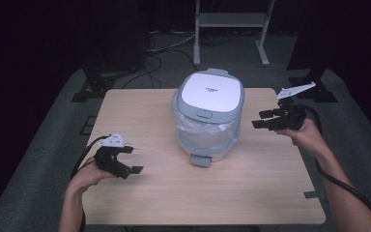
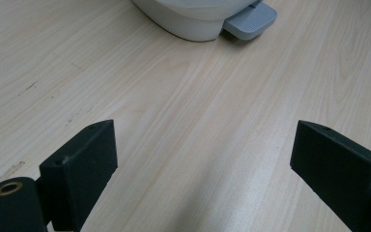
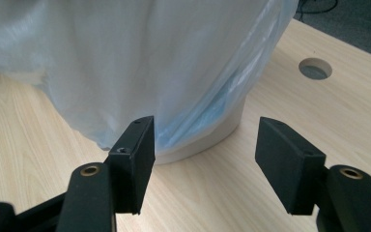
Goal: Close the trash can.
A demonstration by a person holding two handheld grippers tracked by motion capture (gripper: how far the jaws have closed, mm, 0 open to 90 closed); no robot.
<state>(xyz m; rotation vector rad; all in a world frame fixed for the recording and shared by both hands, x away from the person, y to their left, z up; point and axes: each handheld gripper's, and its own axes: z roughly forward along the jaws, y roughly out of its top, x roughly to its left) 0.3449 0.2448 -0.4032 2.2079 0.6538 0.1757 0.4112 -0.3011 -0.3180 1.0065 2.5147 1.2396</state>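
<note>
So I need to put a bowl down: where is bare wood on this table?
Bare wood lies between the left gripper and the pedal bin, and along the table near edge. Tightest between bin and right gripper.

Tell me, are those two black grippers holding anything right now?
No, nothing is held. The left gripper is open over bare wooden table; the right gripper is open beside the white pedal bin, not touching its plastic liner.

Open right gripper (image 3: 205, 164) near bagged bin (image 3: 164, 72)
</note>
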